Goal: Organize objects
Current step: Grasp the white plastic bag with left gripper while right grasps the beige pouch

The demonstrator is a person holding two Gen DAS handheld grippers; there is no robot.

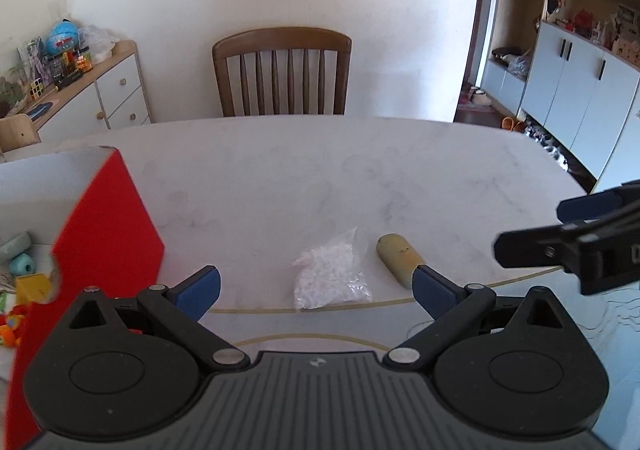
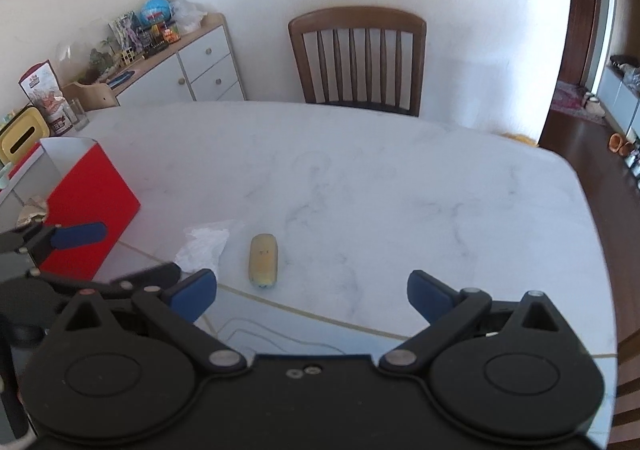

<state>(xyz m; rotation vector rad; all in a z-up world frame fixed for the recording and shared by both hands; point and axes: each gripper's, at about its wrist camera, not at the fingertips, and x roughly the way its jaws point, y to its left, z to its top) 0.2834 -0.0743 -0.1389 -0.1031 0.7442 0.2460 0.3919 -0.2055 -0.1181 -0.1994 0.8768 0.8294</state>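
Observation:
A clear plastic bag of small white bits (image 1: 330, 278) lies on the marble table (image 1: 320, 178), just ahead of my open left gripper (image 1: 316, 290). A yellowish capsule-shaped toy (image 1: 398, 256) lies right of the bag, its near end behind the left gripper's right pad. In the right wrist view the toy (image 2: 263, 260) lies ahead and left of my open right gripper (image 2: 312, 296), with the bag (image 2: 204, 246) further left. A red-sided box (image 1: 100, 234) with several small toys inside stands at the left. Both grippers hold nothing.
A wooden chair (image 1: 282, 72) stands at the table's far side. A white sideboard (image 2: 192, 62) with clutter is at the back left. A yellow container (image 2: 20, 136), a snack bag and a glass (image 2: 78, 114) sit behind the box (image 2: 86, 202). The right gripper's fingers (image 1: 568, 234) reach in from the right.

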